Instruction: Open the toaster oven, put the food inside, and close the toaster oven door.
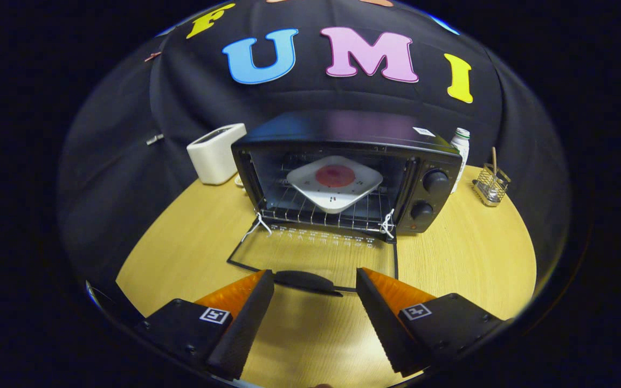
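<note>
The square white plate (335, 183) with the round red food (335, 175) sits on the wire rack (321, 213) inside the toaster oven (343, 172), so only closing is left. The glass door (310, 253) lies folded down flat on the table (467, 253). The gripper (315, 283) stands open and empty, its fingers flanking the door handle (306, 281); judging by this, the next move is to catch that handle and swing the door up shut.

The tool (315, 277) has two wedge-shaped fingers (246, 318), each tapering toward its tip and ribbed with fine saw-tooth ridges along the inner face. Each finger is mounted on a blocky black housing with rounded corners and small dark screws set in its top surface. On top of each housing sits a small white square sticker printed with a black coded pattern.
</note>
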`<state>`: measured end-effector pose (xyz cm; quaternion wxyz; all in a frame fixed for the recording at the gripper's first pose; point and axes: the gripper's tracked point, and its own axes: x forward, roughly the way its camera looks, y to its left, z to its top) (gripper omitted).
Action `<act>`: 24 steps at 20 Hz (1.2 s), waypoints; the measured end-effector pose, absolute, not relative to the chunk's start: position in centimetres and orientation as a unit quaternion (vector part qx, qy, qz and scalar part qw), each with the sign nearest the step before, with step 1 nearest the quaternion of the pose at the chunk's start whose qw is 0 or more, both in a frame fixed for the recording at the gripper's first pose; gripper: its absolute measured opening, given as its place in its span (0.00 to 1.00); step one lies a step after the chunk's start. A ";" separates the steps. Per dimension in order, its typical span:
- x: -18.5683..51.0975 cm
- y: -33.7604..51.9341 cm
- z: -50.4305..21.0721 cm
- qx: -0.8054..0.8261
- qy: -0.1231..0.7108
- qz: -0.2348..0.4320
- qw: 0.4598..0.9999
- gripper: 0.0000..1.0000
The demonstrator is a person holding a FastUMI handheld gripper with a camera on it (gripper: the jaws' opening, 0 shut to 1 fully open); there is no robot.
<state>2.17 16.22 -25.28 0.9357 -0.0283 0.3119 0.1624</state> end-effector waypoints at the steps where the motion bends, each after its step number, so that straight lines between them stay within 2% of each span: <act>1: 1.7 16.1 -26.2 -0.030 0.327 0.155 0.932 0.99; 8: 1.0 14.0 -33.3 -0.012 0.416 0.095 0.904 0.99; 20: 4.0 15.4 -34.8 -0.009 0.422 0.053 0.905 1.00; 24: 4.1 15.7 -34.0 -0.027 0.414 0.060 0.908 1.00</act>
